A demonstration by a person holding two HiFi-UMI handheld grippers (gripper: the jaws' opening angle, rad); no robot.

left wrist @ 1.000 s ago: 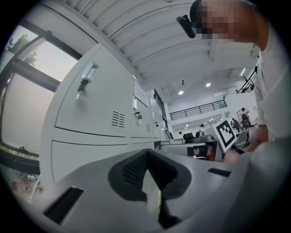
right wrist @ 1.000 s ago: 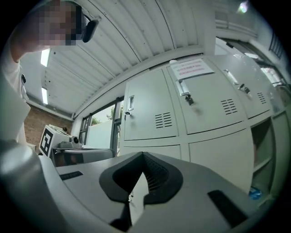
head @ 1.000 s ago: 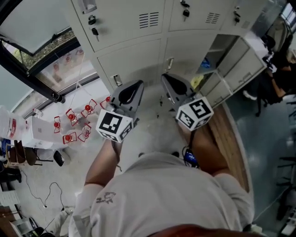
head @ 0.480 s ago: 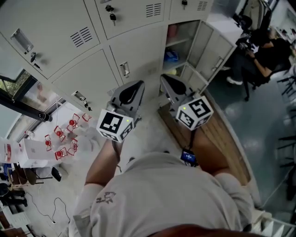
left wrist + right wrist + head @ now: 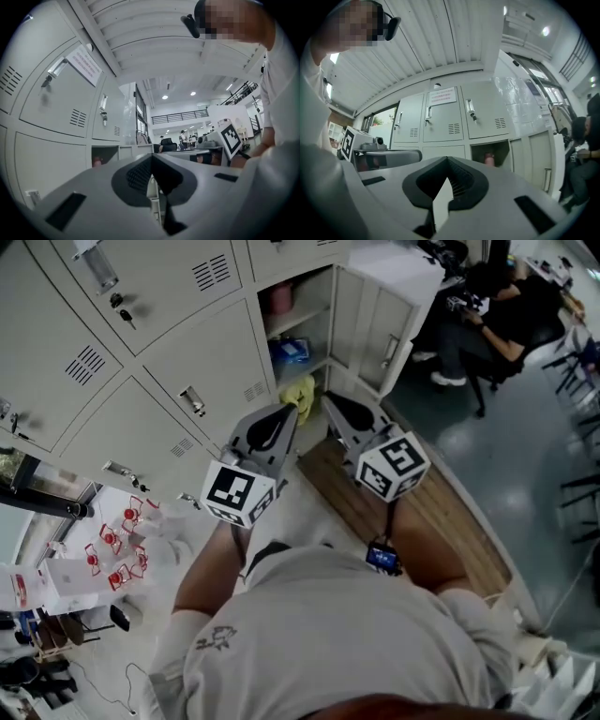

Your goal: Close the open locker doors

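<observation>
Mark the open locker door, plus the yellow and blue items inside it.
Open grey metal locker door (image 5: 380, 320): head view, inner face above the handle.
Yellow item, lower compartment (image 5: 300, 396): head view, its middle.
Blue boxy item, shelf above (image 5: 292, 350): head view, its top.

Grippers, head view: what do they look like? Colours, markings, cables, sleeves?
The left gripper and right gripper match: pale grey shells tapering to a point, with a black ribbed hollow behind the jaws. Each carries a white cube with black square markers: left cube, right cube. A thin dark cable drops below the right cube. The person wears a pale short-sleeved shirt.
</observation>
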